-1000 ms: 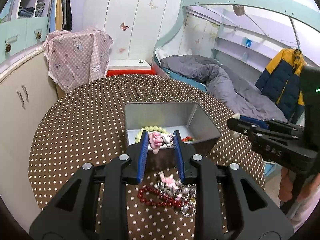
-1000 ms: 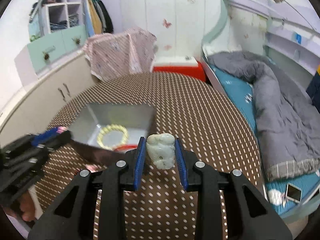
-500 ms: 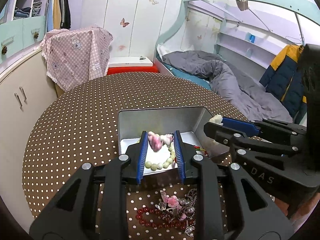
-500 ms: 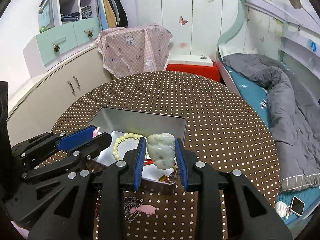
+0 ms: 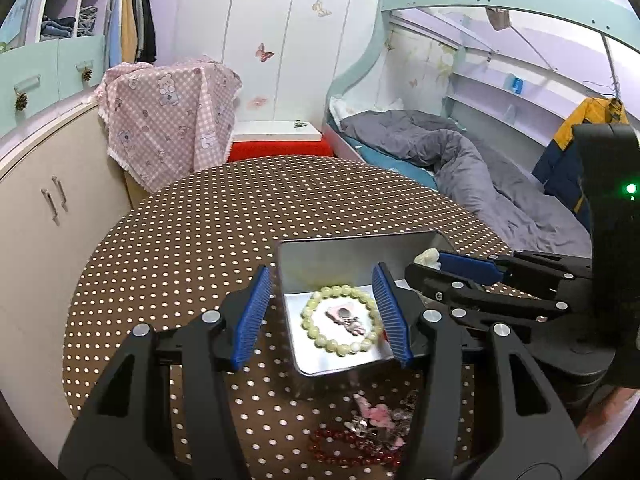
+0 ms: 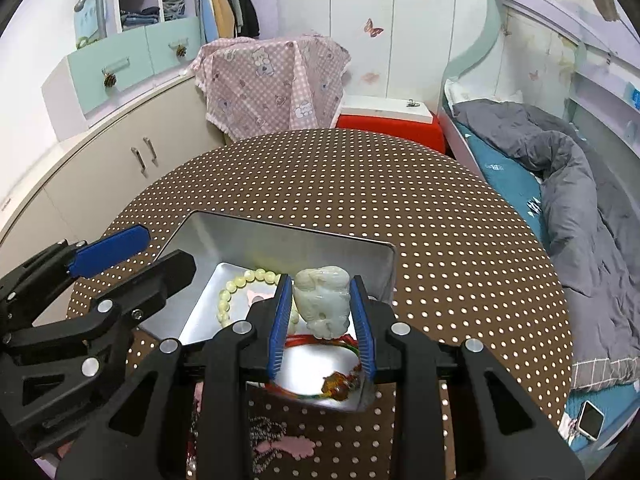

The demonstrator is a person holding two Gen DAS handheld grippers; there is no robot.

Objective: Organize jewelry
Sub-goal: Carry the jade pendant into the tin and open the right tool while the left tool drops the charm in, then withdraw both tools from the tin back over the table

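The left gripper is hovering with its jaws spread apart over the metal tin, where a pale green bead bracelet is ringing a pink charm. The right gripper, at the tin's three o'clock side, is clamping a white jade carving above a red cord bracelet.

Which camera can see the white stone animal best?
The right wrist view: the white jade carving sits big and whole, pinched in the right gripper above the metal tin. The left wrist view shows only a small corner of it peeking out.
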